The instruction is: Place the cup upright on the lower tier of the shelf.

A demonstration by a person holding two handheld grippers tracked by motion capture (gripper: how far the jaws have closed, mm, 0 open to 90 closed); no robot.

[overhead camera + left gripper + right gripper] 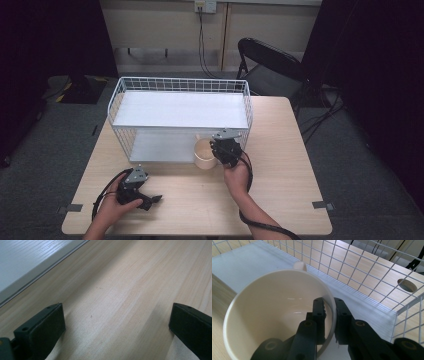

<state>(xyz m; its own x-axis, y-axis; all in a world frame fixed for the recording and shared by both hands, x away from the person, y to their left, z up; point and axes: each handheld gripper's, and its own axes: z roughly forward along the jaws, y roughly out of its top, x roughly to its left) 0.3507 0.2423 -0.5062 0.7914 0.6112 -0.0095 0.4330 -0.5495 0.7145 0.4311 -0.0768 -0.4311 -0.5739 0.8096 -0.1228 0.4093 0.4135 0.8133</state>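
A light wood bench stands on grey carpet. At twelve o'clock, a pale panelled wall carries a socket with a cable hanging down. A black folding chair sits at one o'clock. Dark curtains flank both sides.

A: Light, high view?
B: Even, soft, from overhead; table bright, surroundings near black. Faint shadow under the rack. Picture slightly soft.

A: Gripper views?
B: Left: wood sharp, near jaws blurred, pale shadows beside them. Right: small glare streaks inside the cup; closest black parts out of focus.
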